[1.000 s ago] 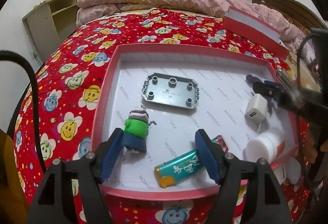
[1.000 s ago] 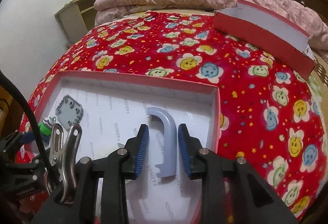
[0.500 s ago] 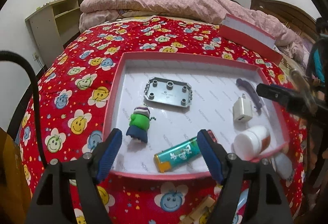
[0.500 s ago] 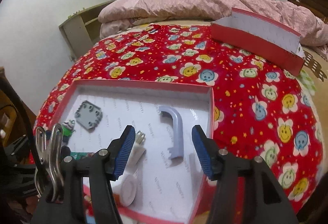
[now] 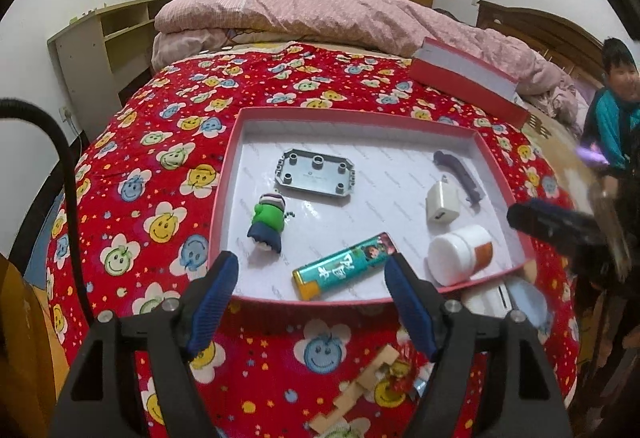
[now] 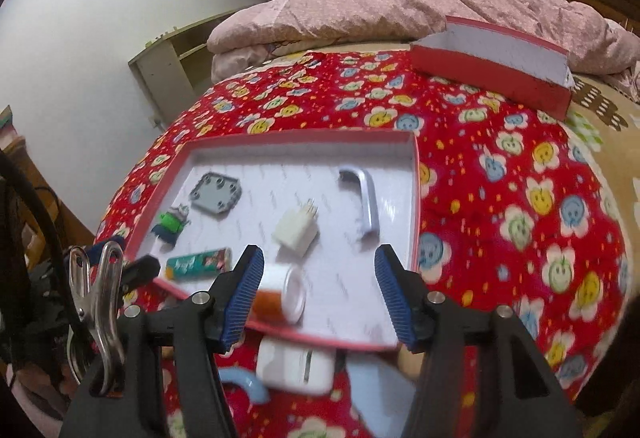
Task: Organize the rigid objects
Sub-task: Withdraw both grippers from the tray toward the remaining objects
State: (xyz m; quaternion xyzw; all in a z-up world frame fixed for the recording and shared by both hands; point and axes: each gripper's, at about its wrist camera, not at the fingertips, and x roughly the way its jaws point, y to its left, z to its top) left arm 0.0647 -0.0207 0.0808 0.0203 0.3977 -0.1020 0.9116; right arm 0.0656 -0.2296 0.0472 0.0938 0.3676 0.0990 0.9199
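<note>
A red-rimmed white tray (image 5: 224, 197) (image 6: 416, 205) lies on the red smiley blanket. In it are a grey studded plate (image 5: 316, 179) (image 6: 216, 193), a green figure (image 5: 267, 222) (image 6: 170, 224), a teal lighter (image 5: 346, 265) (image 6: 199, 264), a white charger (image 5: 442, 202) (image 6: 297, 230), a white jar (image 5: 460, 256) (image 6: 286, 292) and a lilac handle (image 5: 460, 173) (image 6: 366, 201). My left gripper (image 5: 312, 302) is open and empty, before the tray's near rim. My right gripper (image 6: 320, 298) is open and empty above the near rim.
A white case (image 6: 296, 362) and pale blue pieces (image 6: 244, 386) lie on the blanket in front of the tray, with wooden blocks (image 5: 356, 394) nearby. A red box lid (image 5: 468, 77) (image 6: 492, 65) lies far right. A child (image 5: 616, 97) is at the right edge.
My right gripper let go of the lilac handle, opened wide and drew back over the tray's near rim. My left gripper also drew back, staying open.
</note>
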